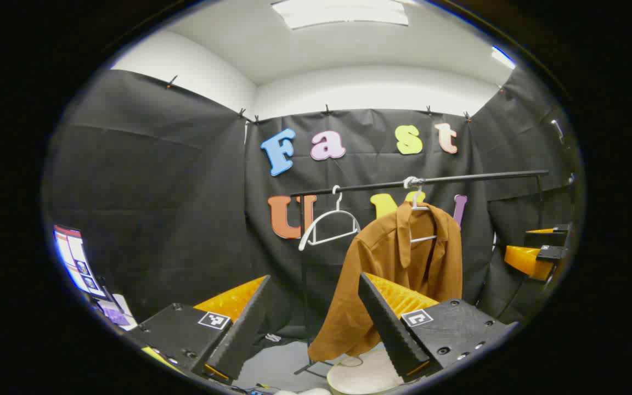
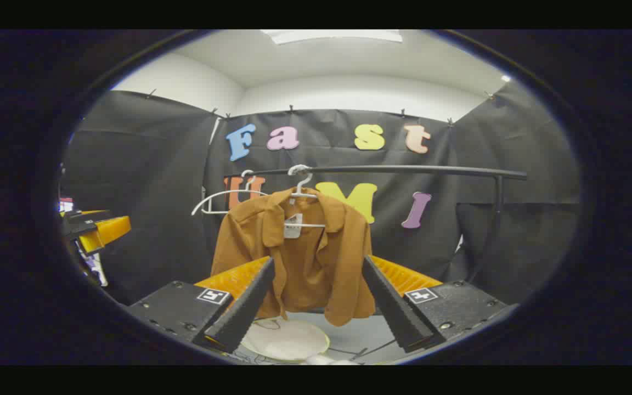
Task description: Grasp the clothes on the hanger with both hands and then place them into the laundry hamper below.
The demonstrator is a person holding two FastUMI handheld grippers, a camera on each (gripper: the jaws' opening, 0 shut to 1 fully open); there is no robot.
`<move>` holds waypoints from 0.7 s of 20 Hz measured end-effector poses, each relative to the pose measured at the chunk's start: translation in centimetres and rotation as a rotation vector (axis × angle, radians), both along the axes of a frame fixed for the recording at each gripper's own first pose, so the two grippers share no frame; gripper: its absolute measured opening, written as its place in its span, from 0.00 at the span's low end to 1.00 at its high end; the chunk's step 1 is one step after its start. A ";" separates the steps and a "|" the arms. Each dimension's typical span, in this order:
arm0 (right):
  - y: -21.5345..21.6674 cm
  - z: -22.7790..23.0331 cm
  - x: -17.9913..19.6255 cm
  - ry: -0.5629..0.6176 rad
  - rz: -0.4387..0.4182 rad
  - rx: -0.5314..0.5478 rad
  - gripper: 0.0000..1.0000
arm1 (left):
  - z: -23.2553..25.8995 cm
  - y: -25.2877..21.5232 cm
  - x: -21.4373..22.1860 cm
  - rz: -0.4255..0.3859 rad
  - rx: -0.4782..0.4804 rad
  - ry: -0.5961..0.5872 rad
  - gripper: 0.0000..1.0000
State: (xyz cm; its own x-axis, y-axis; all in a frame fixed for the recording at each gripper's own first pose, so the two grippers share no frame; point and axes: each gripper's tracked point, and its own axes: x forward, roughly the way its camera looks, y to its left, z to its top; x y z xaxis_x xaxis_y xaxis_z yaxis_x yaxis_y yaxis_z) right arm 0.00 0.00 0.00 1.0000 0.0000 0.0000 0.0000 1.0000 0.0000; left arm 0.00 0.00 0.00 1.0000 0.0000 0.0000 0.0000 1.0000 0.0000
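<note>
While both tools hang back from the rail, nothing has been taken hold of yet. The left tool (image 1: pixel 310 329) stands released, its jaws spread wide with only air between them; the right tool (image 2: pixel 316 307) is likewise released and empty.

Ahead of each tool, the brown shirt (image 2: pixel 299 252) hangs on a white hanger (image 2: pixel 302 189) hooked over the black rail (image 2: pixel 404 170). Seen from the right tool it sits straight ahead, framed between the spread fingers. Seen from the left tool the shirt (image 1: pixel 398 263) lies ahead and off to the right side, beyond the right finger. An empty white hanger (image 1: pixel 329 225) hangs on the rail beside it. Below the shirt and just ahead of the fingertips sits the white laundry hamper (image 2: pixel 286 340), of which only part of the rim and inside show.

The main risk, as judged from this, is an uneven grasp. If the left tool closes without first swinging toward the cloth, it may catch only a loose edge, or nothing. A pull with the collar draped over the hanger's shoulders could drag the hanger along the rail or lift its hook off, so hanger and shirt fall together. The neighbouring empty hanger could also be snagged. The shirt may then drop partly outside the hamper.
</note>
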 end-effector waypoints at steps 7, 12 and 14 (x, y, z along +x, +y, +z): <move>-1.2 -0.3 -0.6 0.011 -0.037 0.010 1.00 | 0.0 -1.6 0.2 -0.049 0.013 0.002 0.99; -1.5 0.0 -0.7 0.001 -0.059 0.008 1.00 | 0.3 -2.2 0.2 -0.078 0.014 -0.006 0.99; -1.7 0.0 -0.4 -0.003 -0.068 0.005 1.00 | 0.3 -2.8 0.4 -0.093 0.018 -0.008 0.99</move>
State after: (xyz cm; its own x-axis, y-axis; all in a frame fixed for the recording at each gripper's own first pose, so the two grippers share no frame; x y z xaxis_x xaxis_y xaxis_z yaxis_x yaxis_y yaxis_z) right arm -0.44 -1.70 0.00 0.9977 -0.0675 0.0024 0.0675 0.9977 0.0053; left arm 0.39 -2.76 0.30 0.9957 -0.0925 0.0070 0.0923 0.9956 0.0186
